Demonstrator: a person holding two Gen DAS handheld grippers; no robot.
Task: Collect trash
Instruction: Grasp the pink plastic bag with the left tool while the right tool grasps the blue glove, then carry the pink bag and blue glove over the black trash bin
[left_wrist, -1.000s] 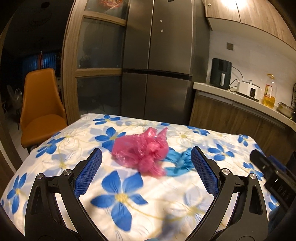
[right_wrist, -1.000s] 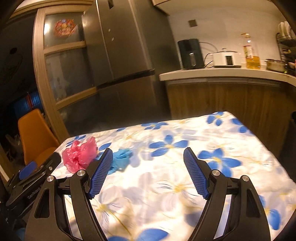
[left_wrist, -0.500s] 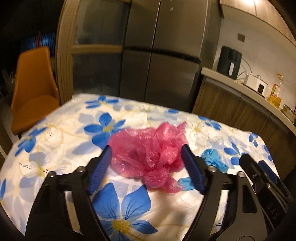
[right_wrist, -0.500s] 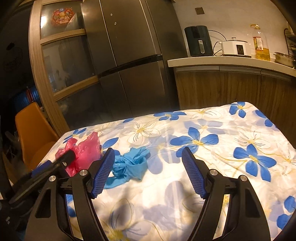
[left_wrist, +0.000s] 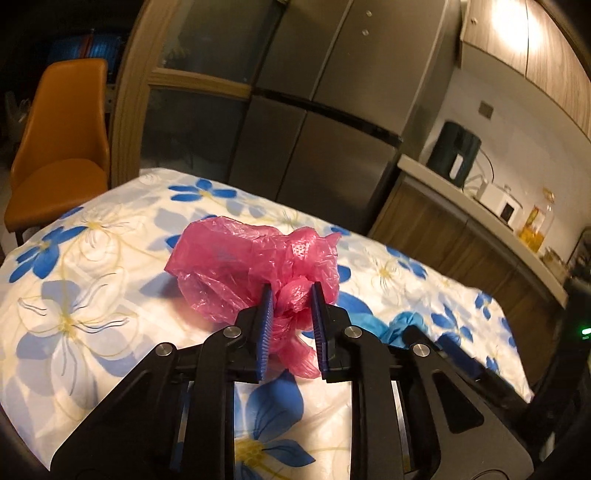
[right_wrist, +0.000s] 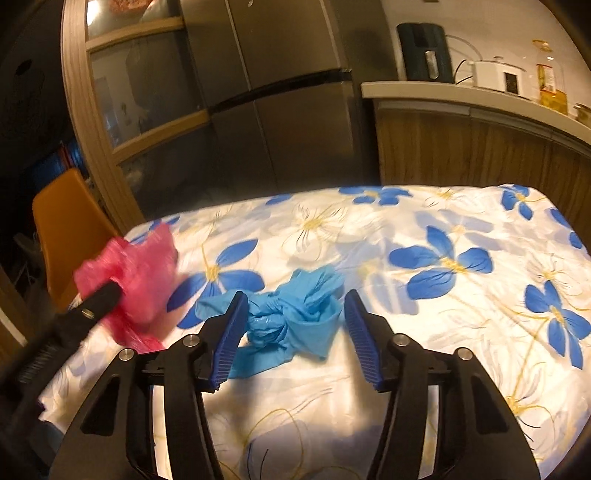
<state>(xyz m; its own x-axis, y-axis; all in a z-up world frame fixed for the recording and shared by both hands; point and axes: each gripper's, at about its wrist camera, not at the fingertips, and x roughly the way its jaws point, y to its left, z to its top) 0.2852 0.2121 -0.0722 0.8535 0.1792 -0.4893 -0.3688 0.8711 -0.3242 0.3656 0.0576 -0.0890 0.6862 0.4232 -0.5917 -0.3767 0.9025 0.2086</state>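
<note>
A: Status: left gripper (left_wrist: 291, 325) has just been closing, and its pads now pinch the knotted neck of the pink bag (left_wrist: 236, 266). The bag's crumpled body sits just beyond the fingers, low over the flowered cloth. Can't tell if it touches the surface (left_wrist: 74, 295).

B: Right side?

A: Right gripper (right_wrist: 291, 332) is half spread and has been narrowing. The blue bag (right_wrist: 295, 317) lies on the cloth between its pads. The left pad looks close to the plastic, the right pad is clear of it. No pinch yet.

B: Handling?

A: Both are thin film, so probably near weightless, limp and slick. They'll crush to nothing under the pads. I'd take the blue one at its twisted knot in the middle, since that's the thickest part. Loose flaps would likely slip out.

B: Risk?

A: The cloth is soft and wrinkly, so a low pinch could catch fabric along with the bag. The pink bag's tail hangs below the left pads and may drag.

B: Room?

A: Dim, warm light. The surface carries a white cloth with blue flowers. There's an orange chair (left_wrist: 59, 147) at far left and a steel fridge (left_wrist: 325, 110) behind. A counter (right_wrist: 480, 103) at far right holds a dark appliance, a white cooker and an oil bottle. No bin in either view.
</note>
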